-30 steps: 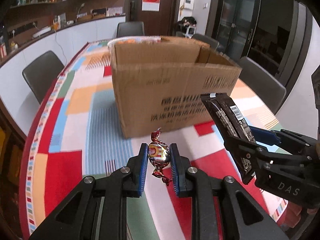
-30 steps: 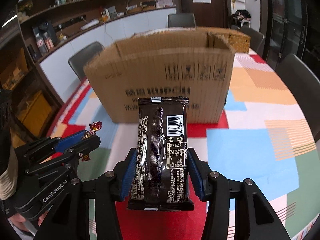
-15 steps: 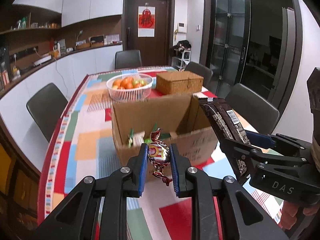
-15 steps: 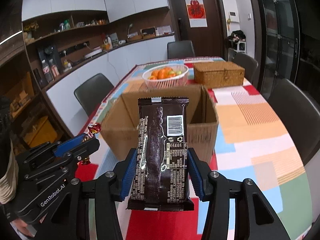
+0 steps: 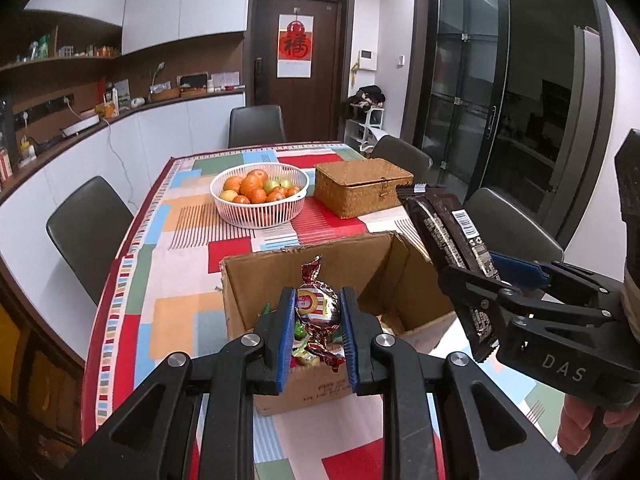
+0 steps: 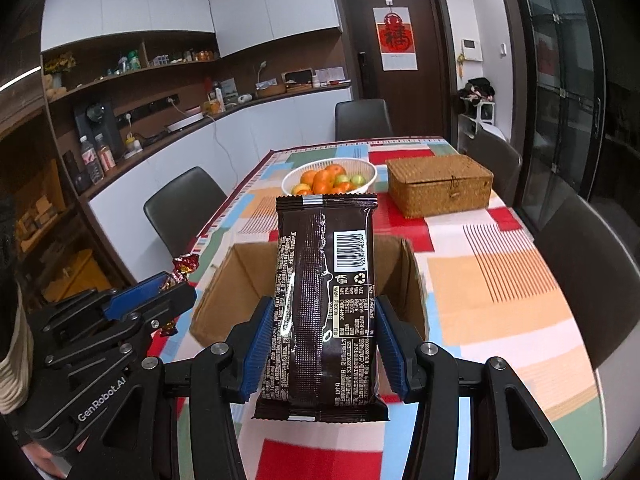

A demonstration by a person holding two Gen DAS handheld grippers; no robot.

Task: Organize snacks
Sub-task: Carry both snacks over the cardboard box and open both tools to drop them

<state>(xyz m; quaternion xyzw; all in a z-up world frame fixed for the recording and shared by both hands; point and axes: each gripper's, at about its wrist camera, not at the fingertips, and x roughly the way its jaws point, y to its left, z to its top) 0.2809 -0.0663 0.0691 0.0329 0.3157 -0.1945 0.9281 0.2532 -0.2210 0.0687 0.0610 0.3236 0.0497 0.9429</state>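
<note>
My left gripper (image 5: 316, 316) is shut on a foil-wrapped candy (image 5: 318, 306), red and gold with twisted ends, held above the near side of an open cardboard box (image 5: 404, 276). Several wrapped snacks lie on the box floor (image 5: 300, 340). My right gripper (image 6: 322, 332) is shut on a dark brown snack packet (image 6: 324, 280) with a barcode, held upright over the same cardboard box (image 6: 236, 280). In the left wrist view the right gripper (image 5: 480, 276) and its packet (image 5: 448, 236) hang at the box's right edge. In the right wrist view the left gripper (image 6: 176, 284) sits at the left.
Behind the box on the patchwork tablecloth (image 5: 180, 312) stand a white fruit basket (image 5: 260, 194) and a lidded wicker box (image 5: 362, 188). Dark chairs (image 5: 86, 232) ring the table. A counter runs along the left wall; a door and glass panels stand behind.
Both grippers rose with their snacks. The view went from the box's front wall to looking down into its open top, and the fruit basket and wicker box came into sight.
</note>
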